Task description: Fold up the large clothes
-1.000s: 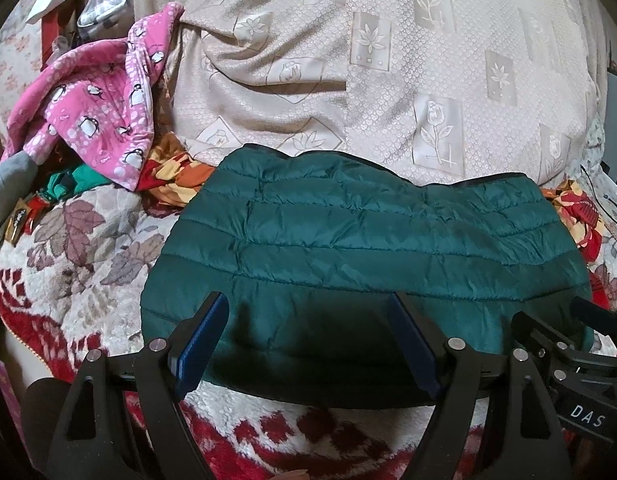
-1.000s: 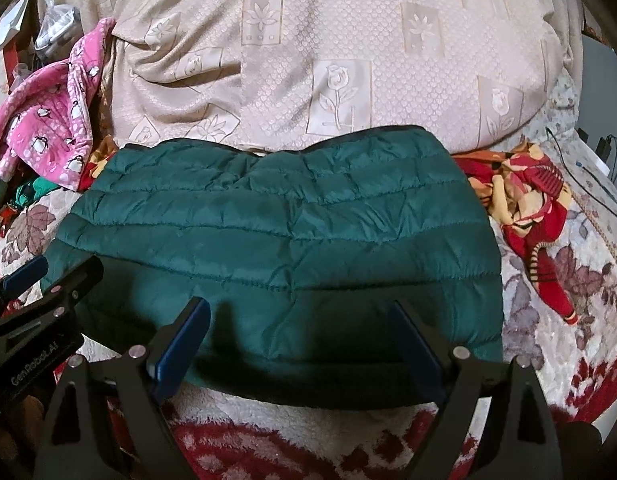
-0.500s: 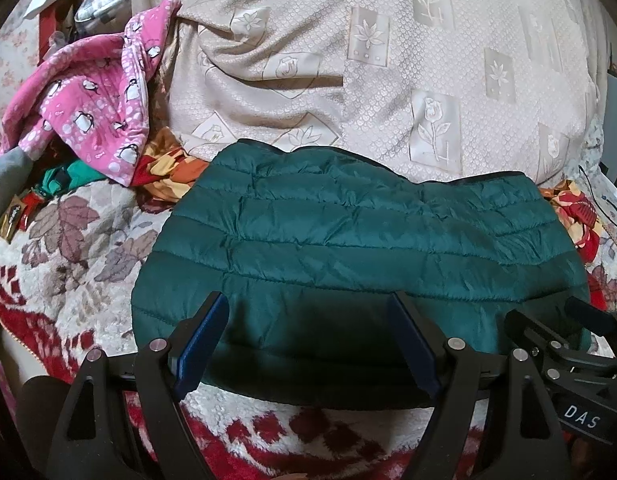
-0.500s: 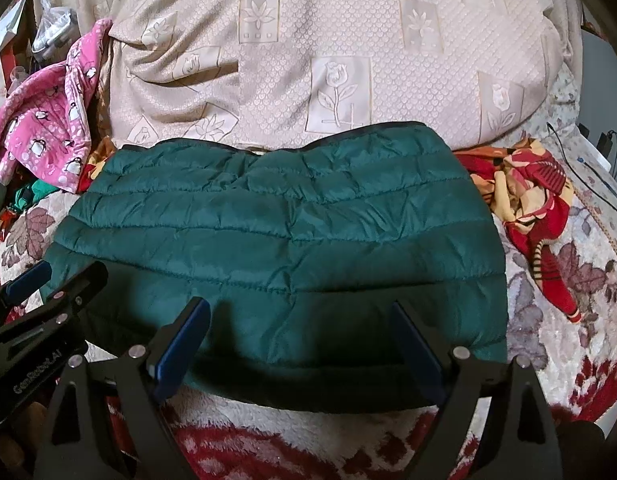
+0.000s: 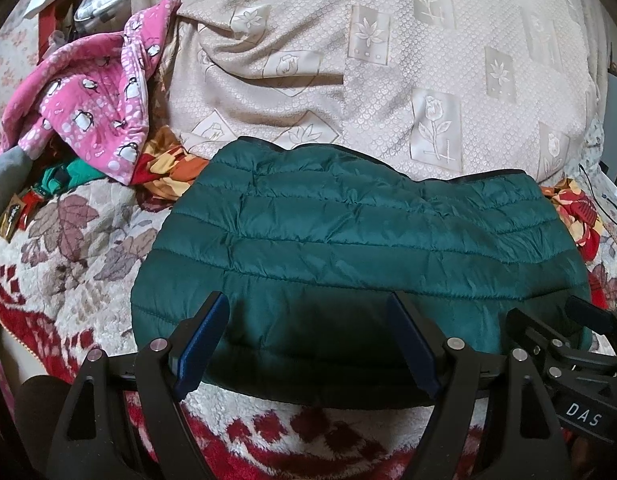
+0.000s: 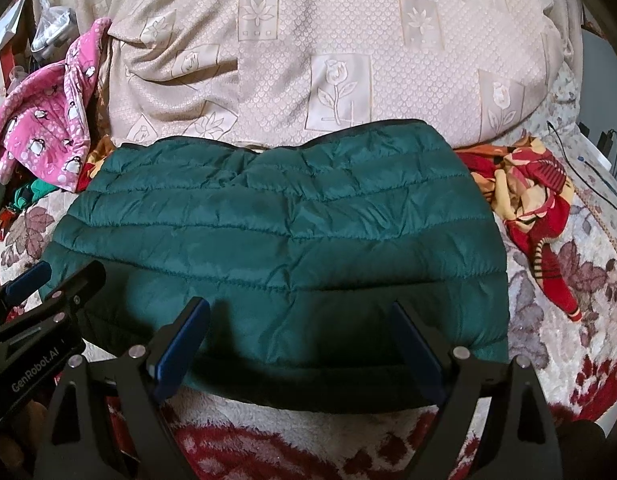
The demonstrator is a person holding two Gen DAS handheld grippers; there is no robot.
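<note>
Left gripper (image 5: 308, 340): jaws wide open, nothing held. Blue pads (image 5: 202, 346) sit over the near edge of the jacket (image 5: 348, 248); can't tell whether they touch it.

Right gripper (image 6: 300, 340): jaws also wide open, nothing between them but jacket fabric below. Same position, over the jacket's near hem; contact can't be judged.

The grippers are side by side: the right one shows at the right edge of the left view (image 5: 568, 344), the left one at the left edge of the right view (image 6: 40, 292).

Jacket: green quilted puffer, folded into a flat, wide block straight ahead of both jaw pairs, spanning past both. It lies on a fleece blanket (image 5: 68, 248) with a leaf and red pattern, which runs under the jaws too.

Beyond the jacket's far edge: beige bedspread (image 6: 328, 40) with rose squares, bunched up behind it.

Left of the left jaws, further out: pink penguin garment (image 5: 92, 108), crumpled, with an orange and red cloth (image 5: 168, 168) just beside the jacket's far left corner.

Right of the right jaws: red and yellow patterned cloth (image 6: 536, 200) beside the jacket's right edge. Cables (image 6: 588, 176) run further right.
</note>
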